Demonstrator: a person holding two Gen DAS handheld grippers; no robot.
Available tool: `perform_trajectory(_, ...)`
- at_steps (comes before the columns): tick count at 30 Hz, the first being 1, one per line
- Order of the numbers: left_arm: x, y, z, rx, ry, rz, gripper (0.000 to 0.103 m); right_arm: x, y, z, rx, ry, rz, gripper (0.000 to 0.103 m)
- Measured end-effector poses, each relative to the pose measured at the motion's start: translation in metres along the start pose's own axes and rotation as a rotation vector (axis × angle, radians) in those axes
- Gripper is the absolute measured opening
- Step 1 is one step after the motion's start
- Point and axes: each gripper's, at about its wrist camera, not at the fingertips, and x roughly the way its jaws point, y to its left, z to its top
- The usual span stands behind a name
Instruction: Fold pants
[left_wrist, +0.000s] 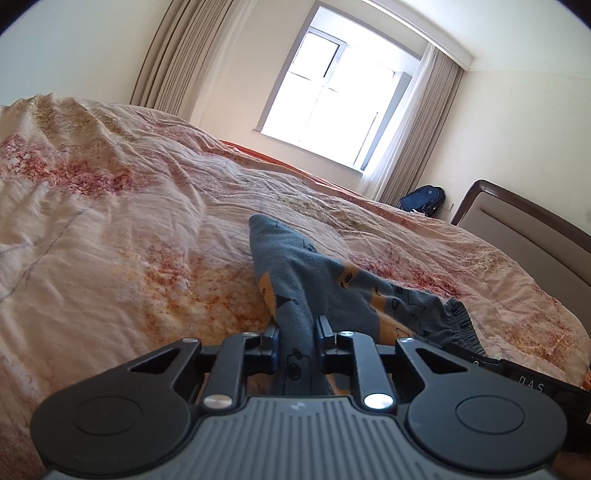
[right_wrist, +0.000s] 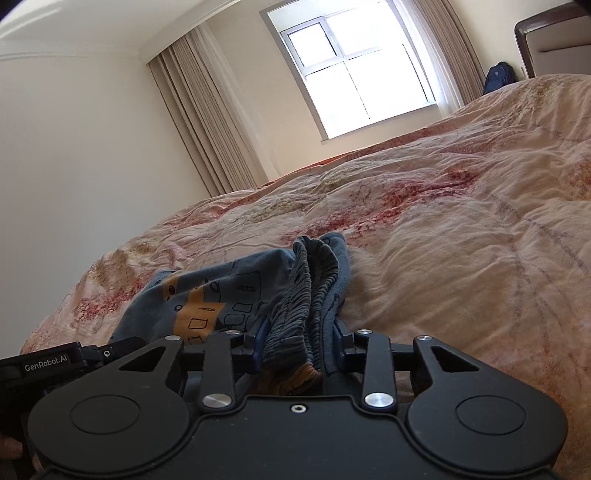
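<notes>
The small blue-grey cotton pants with orange patches and black line drawings (left_wrist: 314, 284) lie on the rumpled cream quilt with red and gold blotches (left_wrist: 110, 221) that covers the bed. In the left wrist view they run from 6 o'clock up toward the middle of the frame, one end rising to a blunt point, the gathered waistband trailing off toward 4 o'clock. The left gripper (left_wrist: 297, 341) has its black jaws drawn narrow, pinching a bunched fold of the leg fabric between them.

In the right wrist view the pants (right_wrist: 221, 295) sit at the centre, spreading toward 9 o'clock. The right gripper (right_wrist: 301, 341) has its jaws closed partway on the ribbed elastic waistband (right_wrist: 306, 288), which is squeezed into upright pleats between the pads.

Each gripper shows at the other view's lower edge, just beside the cloth. A bright window (right_wrist: 354, 70) with beige curtains (right_wrist: 207, 122) stands at 12 o'clock, a dark blue backpack (left_wrist: 421, 199) and a padded brown headboard (left_wrist: 524, 229) toward 2 o'clock.
</notes>
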Motion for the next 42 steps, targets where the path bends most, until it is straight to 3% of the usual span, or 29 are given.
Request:
perform_trajectory(2, -0.002, -0.005, 0.004, 0.026, 0.001, 0.005, 0.017, -0.004, 0.006, 0.003, -0.033, -0.015, 0.001, 0.028)
perform_trajectory(10, -0.013, -0.016, 0.03, 0.136, -0.066, 0.043, 0.017, -0.016, 0.044, 0.021, -0.232, -0.088, 0.055, 0.025)
perform_trajectory(18, -0.005, 0.006, 0.083, 0.173, -0.183, 0.107, 0.017, 0.023, 0.071, 0.058, -0.289, -0.153, 0.147, 0.025)
perform_trajectory(26, 0.031, 0.039, 0.1, 0.137, -0.164, 0.209, 0.017, 0.09, 0.094, 0.073, -0.316, -0.164, 0.182, 0.025)
perform_trajectory(30, 0.047, 0.052, 0.09, 0.112, -0.103, 0.233, 0.017, 0.119, 0.095, 0.067, -0.302, -0.113, 0.155, 0.025)
perform_trajectory(35, 0.049, 0.057, 0.082, 0.092, -0.093, 0.243, 0.018, 0.134, 0.09, 0.055, -0.282, -0.059, 0.117, 0.026)
perform_trajectory(39, 0.049, 0.06, 0.082, 0.078, -0.08, 0.26, 0.029, 0.132, 0.089, 0.054, -0.278, -0.046, 0.1, 0.029)
perform_trajectory(41, 0.046, 0.061, 0.082, 0.065, -0.071, 0.257, 0.045, 0.13, 0.09, 0.053, -0.283, -0.041, 0.089, 0.038)
perform_trajectory(42, 0.043, 0.06, 0.081, 0.058, -0.073, 0.254, 0.058, 0.129, 0.089, 0.052, -0.284, -0.04, 0.08, 0.043)
